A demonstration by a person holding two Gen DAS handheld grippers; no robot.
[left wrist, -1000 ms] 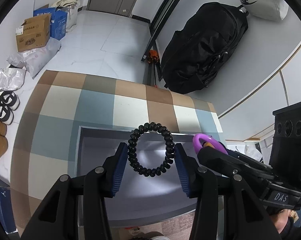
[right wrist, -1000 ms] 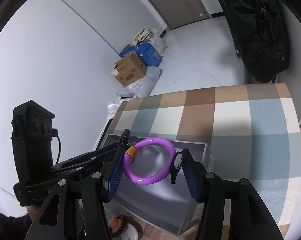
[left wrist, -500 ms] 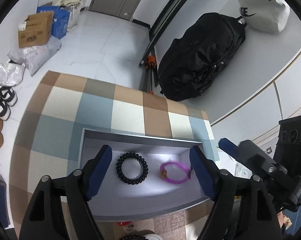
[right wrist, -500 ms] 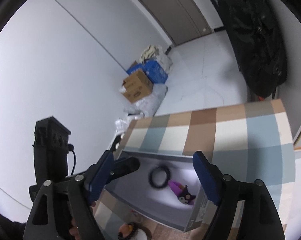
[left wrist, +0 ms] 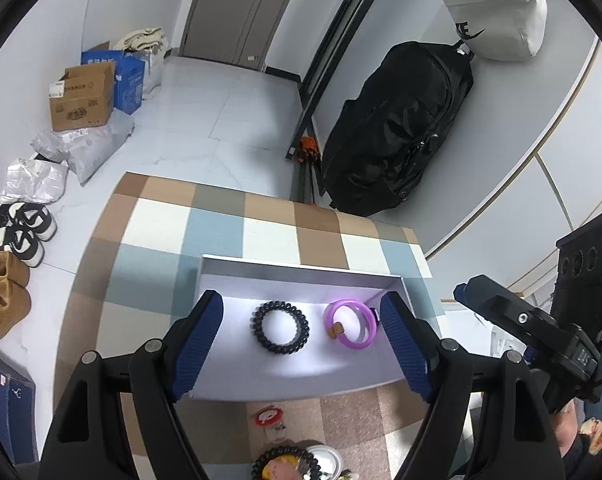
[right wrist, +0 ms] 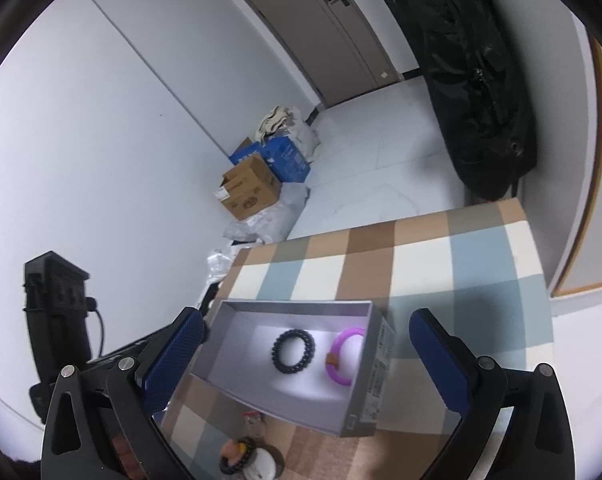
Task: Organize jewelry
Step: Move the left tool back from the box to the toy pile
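Both wrist cameras look steeply down from close above the near edge; both views share the grey box [left wrist: 301, 276] [right wrist: 293, 306].

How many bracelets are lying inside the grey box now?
2: the black beaded bracelet on the left of the grey box, and the purple bracelet beside it on the right, apart. None appears hidden.
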